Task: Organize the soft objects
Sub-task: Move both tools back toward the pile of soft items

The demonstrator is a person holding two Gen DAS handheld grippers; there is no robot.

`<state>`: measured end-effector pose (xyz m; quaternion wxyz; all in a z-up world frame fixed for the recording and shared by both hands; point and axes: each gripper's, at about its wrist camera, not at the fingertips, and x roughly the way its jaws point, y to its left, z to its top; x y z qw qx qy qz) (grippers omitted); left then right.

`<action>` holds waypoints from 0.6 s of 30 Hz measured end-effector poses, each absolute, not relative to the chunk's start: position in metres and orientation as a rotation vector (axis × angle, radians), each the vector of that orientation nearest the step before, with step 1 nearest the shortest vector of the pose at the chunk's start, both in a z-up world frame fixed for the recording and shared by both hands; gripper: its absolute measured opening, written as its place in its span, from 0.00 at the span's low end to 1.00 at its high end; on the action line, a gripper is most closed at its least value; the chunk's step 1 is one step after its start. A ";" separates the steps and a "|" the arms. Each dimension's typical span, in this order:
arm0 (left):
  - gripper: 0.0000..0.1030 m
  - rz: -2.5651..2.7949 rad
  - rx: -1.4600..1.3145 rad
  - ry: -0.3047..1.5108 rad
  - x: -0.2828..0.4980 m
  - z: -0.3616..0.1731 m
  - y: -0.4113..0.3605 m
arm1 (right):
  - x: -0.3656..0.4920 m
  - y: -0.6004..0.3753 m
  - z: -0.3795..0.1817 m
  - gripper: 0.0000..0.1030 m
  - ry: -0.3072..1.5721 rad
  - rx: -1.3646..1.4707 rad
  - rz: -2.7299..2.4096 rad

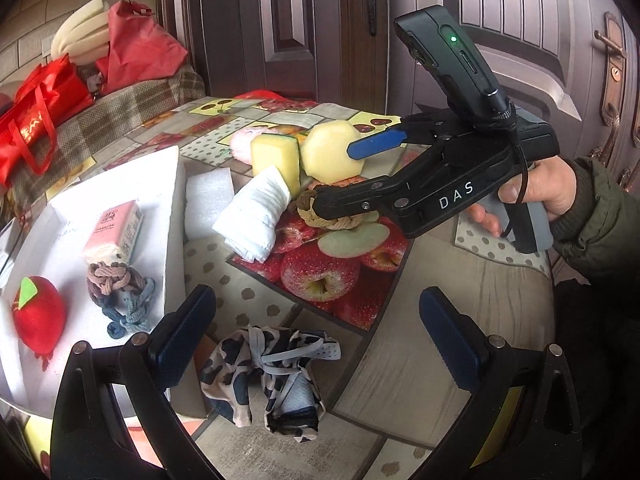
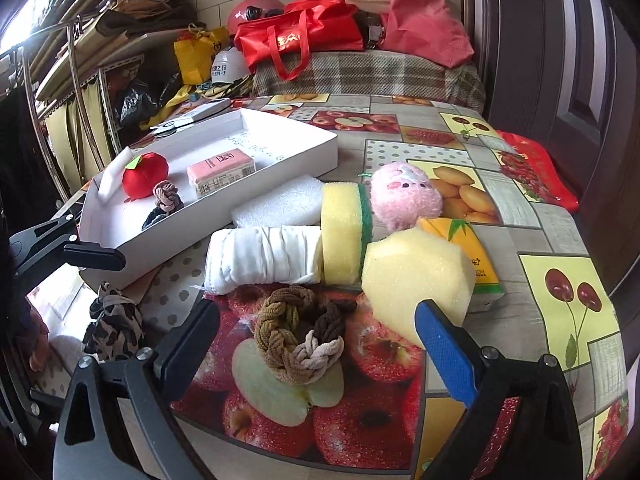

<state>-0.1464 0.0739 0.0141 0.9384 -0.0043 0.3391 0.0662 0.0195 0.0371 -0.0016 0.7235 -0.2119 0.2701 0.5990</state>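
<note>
A white box [image 2: 316, 148] holds a red plush apple [image 2: 145, 175], a pink tissue pack [image 2: 221, 169] and a braided rope knot [image 2: 165, 193]. On the table lie a brown braided ring [image 2: 301, 333], a rolled white cloth [image 2: 260, 260], a yellow-green sponge [image 2: 343, 232], a yellow hexagonal sponge [image 2: 416, 276], a pink plush [image 2: 404, 194] and a spotted cloth [image 1: 264, 380]. My right gripper [image 2: 316, 344] is open, its jaws on either side of the brown ring [image 1: 308, 210]. My left gripper [image 1: 316, 332] is open above the spotted cloth.
A white foam sheet [image 2: 280, 200] and an orange tissue pack [image 2: 468, 248] lie among the pile. Red bags [image 2: 304, 36] sit on a plaid-covered bench behind the table. A dark door [image 1: 320, 20] stands beyond. The box [image 1: 172, 208] is at my left.
</note>
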 end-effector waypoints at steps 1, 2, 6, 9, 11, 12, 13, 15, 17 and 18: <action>0.99 0.117 -0.012 0.703 -0.145 0.013 0.074 | 0.020 0.039 -0.003 0.95 0.607 -0.476 1.326; 0.99 0.109 -0.010 0.711 -0.143 0.012 0.074 | 0.019 0.041 -0.004 0.95 0.618 -0.487 1.329; 0.99 0.098 -0.015 0.727 -0.140 0.010 0.074 | 0.016 0.050 -0.012 0.95 0.658 -0.548 1.333; 0.99 0.100 -0.025 0.730 -0.141 0.009 0.075 | 0.015 0.055 -0.016 0.95 0.678 -0.582 1.327; 0.99 0.107 -0.021 0.726 -0.142 0.010 0.075 | 0.016 0.057 -0.019 0.95 0.697 -0.598 1.323; 0.99 0.112 -0.016 0.727 -0.142 0.010 0.075 | 0.016 0.059 -0.021 0.95 0.706 -0.605 1.321; 0.99 0.115 -0.012 0.730 -0.142 0.010 0.074 | 0.016 0.059 -0.022 0.95 0.713 -0.611 1.318; 0.99 0.112 -0.010 0.740 -0.142 0.008 0.071 | 0.015 0.060 -0.023 0.95 0.710 -0.623 1.315; 0.99 0.102 -0.032 0.753 -0.143 0.007 0.070 | 0.012 0.061 -0.024 0.95 0.701 -0.644 1.312; 0.99 0.096 -0.045 0.754 -0.144 0.007 0.070 | 0.010 0.064 -0.025 0.95 0.694 -0.659 1.309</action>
